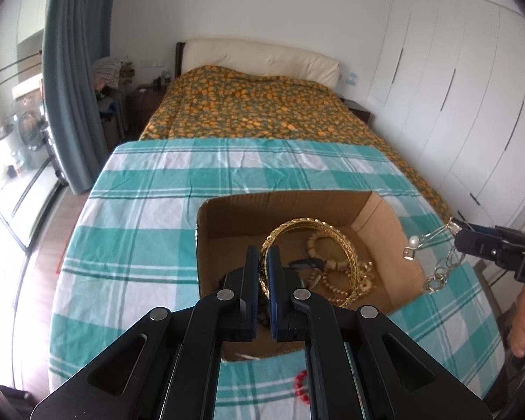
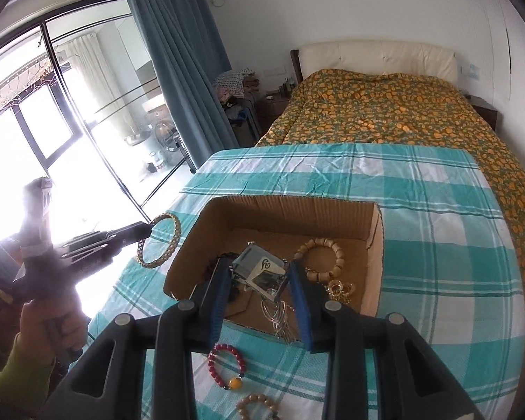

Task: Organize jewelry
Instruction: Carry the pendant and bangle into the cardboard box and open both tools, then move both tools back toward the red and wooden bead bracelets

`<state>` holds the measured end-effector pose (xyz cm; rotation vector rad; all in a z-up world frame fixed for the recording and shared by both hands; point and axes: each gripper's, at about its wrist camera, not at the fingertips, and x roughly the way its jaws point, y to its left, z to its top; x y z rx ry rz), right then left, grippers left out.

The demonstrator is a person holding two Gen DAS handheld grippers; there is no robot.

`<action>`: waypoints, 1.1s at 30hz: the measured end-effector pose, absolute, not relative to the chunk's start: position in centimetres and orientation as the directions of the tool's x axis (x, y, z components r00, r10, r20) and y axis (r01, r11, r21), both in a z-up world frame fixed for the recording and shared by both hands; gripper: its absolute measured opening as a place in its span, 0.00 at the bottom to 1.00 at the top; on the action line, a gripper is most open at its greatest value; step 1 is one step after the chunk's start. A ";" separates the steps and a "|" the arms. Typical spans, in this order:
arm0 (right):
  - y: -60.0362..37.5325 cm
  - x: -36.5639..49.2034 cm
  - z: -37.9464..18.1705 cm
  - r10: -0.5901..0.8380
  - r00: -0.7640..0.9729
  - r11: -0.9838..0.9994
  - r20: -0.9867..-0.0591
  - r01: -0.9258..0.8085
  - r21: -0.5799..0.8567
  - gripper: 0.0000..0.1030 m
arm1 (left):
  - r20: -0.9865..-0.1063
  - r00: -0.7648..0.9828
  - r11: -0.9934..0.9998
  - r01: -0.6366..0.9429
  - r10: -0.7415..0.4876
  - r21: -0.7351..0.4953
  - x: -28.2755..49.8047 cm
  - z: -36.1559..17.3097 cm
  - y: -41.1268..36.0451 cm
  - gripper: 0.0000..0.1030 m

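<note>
My left gripper (image 1: pixel 262 273) is shut on a gold bangle (image 1: pixel 346 245) and holds it above the cardboard box (image 1: pixel 227 213); the bangle also shows in the right wrist view (image 2: pixel 159 239), left of the box (image 2: pixel 280 210). My right gripper (image 2: pixel 260 297) is shut on a small clear tag with a silver chain (image 2: pixel 260 271) above the box; in the left wrist view the chain (image 1: pixel 434 255) with its pearl hangs from that gripper (image 1: pixel 455 231). Beige bead bracelets (image 2: pixel 320 257) and gold pieces (image 2: pixel 339 288) lie in the box.
The box sits on a teal checked cloth (image 2: pixel 437 245). A red bead bracelet (image 2: pixel 227 364) and a tan bead bracelet (image 2: pixel 259 407) lie on the cloth in front of the box. A bed with an orange-patterned cover (image 1: pixel 255 105) is behind the table.
</note>
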<state>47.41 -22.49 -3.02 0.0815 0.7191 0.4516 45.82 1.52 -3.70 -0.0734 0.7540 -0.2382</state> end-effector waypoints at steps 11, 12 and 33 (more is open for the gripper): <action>-21.9 56.9 -5.9 0.278 0.674 0.940 -0.685 -0.337 0.050 0.33 | -0.742 0.646 0.983 0.150 -0.176 -0.103 52.1 -8.4 0.4 0.03; -21.9 57.5 -6.3 0.255 0.680 0.944 -0.688 -0.330 0.023 0.33 | -0.747 0.643 0.984 0.146 -0.170 -0.099 52.4 -8.8 0.3 0.03; -25.0 39.4 -5.5 0.158 0.866 0.970 -0.475 -0.227 -0.091 0.68 | -0.673 0.729 0.992 0.065 -0.122 -0.110 33.7 -7.5 4.3 0.90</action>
